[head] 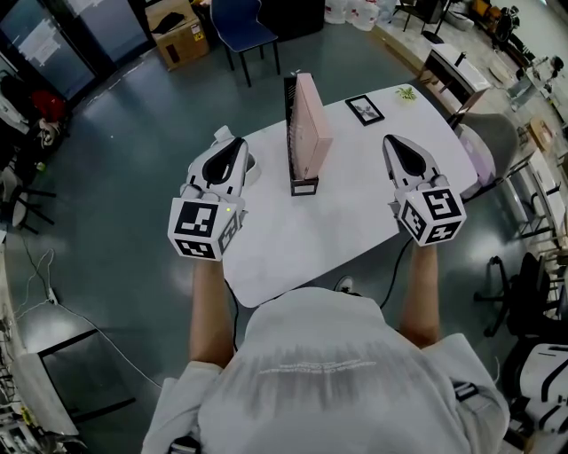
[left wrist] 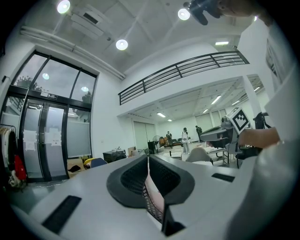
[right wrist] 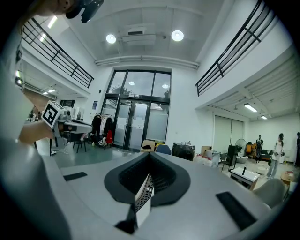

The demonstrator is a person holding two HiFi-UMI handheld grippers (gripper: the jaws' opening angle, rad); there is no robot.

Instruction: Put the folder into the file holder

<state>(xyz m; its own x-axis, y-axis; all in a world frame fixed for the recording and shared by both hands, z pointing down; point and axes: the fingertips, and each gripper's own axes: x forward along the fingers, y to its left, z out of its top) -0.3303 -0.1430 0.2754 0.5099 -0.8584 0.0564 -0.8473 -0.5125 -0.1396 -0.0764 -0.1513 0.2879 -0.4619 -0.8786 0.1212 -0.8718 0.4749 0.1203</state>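
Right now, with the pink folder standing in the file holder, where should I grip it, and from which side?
Grip the top edge of the pink folder, coming from above with the jaws across its thin width. It stands upright on edge and the black file holder encloses its foot, so the top looks like the freest part. The right tool is shut, so open it first.

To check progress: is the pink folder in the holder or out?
In: the pink folder stands upright inside the black file holder.

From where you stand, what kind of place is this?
Probably an open office or lab hall: tall glass doors, a railed upper gallery, and a blue chair near the white table.
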